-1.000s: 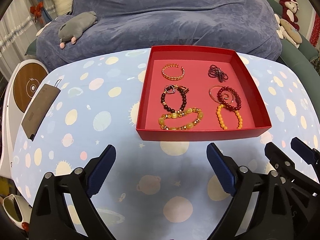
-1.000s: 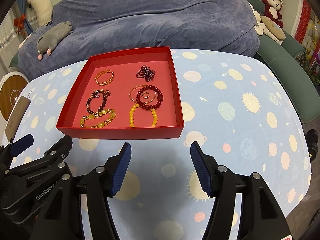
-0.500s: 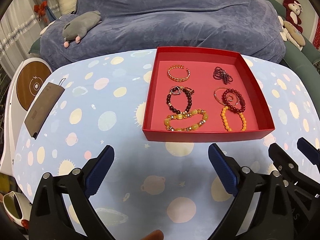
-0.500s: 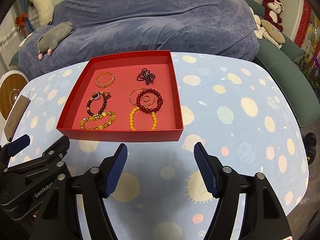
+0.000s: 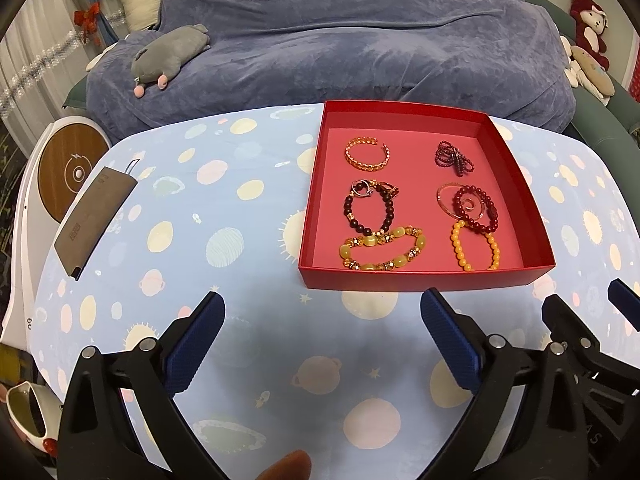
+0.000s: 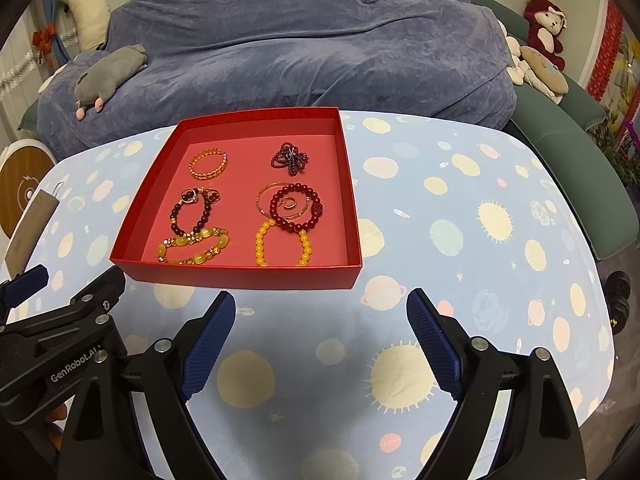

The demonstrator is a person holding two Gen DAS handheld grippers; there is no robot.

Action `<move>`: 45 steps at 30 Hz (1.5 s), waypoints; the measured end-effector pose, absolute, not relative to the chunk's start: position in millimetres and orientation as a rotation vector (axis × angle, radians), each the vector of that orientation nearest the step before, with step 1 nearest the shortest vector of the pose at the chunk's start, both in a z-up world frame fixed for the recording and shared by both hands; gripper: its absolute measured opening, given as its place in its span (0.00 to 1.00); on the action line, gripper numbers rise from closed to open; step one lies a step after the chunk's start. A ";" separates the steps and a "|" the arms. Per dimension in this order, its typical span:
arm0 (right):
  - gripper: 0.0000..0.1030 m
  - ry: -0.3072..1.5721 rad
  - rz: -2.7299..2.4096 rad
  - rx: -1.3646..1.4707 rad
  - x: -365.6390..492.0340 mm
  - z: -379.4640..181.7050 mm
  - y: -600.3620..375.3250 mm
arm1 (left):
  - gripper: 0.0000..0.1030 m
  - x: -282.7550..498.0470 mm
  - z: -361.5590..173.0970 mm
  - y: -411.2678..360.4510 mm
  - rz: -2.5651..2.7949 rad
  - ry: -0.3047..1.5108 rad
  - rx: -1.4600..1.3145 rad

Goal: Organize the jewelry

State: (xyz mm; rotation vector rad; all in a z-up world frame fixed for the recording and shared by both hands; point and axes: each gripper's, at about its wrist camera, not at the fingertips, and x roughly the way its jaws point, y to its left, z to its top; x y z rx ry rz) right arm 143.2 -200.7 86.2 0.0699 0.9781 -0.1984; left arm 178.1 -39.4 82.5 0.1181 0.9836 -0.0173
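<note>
A red tray [image 5: 420, 278] [image 6: 240, 276] stands on the blue planet-print table. Inside lie several bracelets: a gold chain cuff [image 5: 367, 153], a dark purple beaded bundle [image 5: 454, 158], a dark bead bracelet [image 5: 370, 206], a red bead bracelet [image 5: 476, 208] over a thin gold ring, a yellow stone bracelet [image 5: 382, 248] and an orange bead bracelet [image 5: 476, 246]. My left gripper [image 5: 322, 340] is open and empty, short of the tray's near wall. My right gripper [image 6: 320, 338] is open and empty, also short of the tray. Each gripper shows at the edge of the other's view.
A grey-brown pouch [image 5: 94, 218] lies at the table's left edge. A white device with a wooden disc [image 5: 70, 170] stands left of the table. A blue-covered sofa [image 5: 340, 40] with a grey plush [image 5: 170, 54] is behind the table.
Both grippers have drawn back and up from the tray, which looks smaller and farther. Both stay open and empty. A fingertip now shows at the bottom of the left wrist view.
</note>
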 end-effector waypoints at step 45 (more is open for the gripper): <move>0.81 0.985 -0.183 0.078 177.8 60.7 -207.1 | 0.91 213.3 46.5 -43.2 -0.006 1.024 0.076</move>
